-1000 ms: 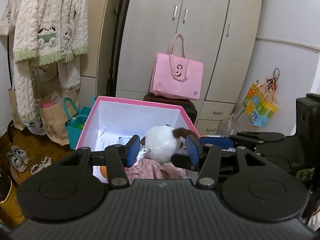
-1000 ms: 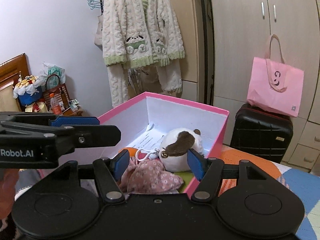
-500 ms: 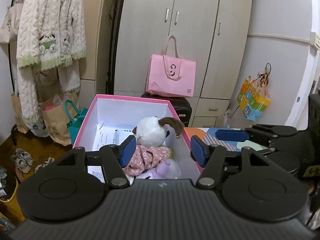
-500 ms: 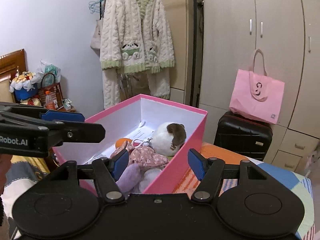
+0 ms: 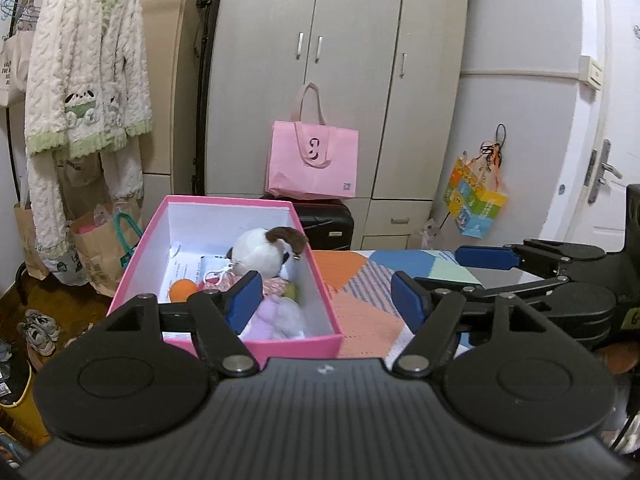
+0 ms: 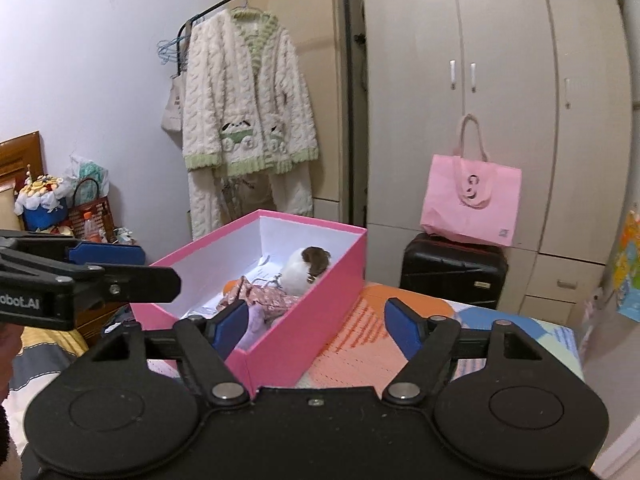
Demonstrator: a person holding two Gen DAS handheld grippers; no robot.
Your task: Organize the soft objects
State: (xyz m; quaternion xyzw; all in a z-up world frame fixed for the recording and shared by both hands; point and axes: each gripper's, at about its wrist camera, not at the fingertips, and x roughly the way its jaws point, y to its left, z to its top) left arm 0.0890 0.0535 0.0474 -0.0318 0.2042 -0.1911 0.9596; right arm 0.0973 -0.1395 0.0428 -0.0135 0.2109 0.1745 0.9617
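Observation:
A pink box (image 5: 296, 345) with white inner walls stands on the patterned bed cover (image 5: 360, 280). In it lie a white plush with a brown ear (image 5: 260, 252), a pink floral cloth (image 5: 276, 285), a pale purple soft toy (image 5: 280, 316) and an orange ball (image 5: 183, 290). The box (image 6: 288, 356) and the plush (image 6: 300, 270) also show in the right wrist view. My left gripper (image 5: 326, 300) is open and empty, held back from the box's near end. My right gripper (image 6: 316, 320) is open and empty, beside the box's right wall.
A black suitcase (image 6: 452, 268) with a pink tote bag (image 6: 470, 204) on it stands before the wardrobe (image 5: 340, 80). A white fluffy robe (image 6: 244, 128) hangs on a rack at left. Paper bags (image 5: 96, 248) and shoes (image 5: 38, 326) lie on the floor at left.
Both grippers have pulled back and up from over the box, so the whole box now shows. The left gripper's jaws have opened wider. The soft things stay in the box.

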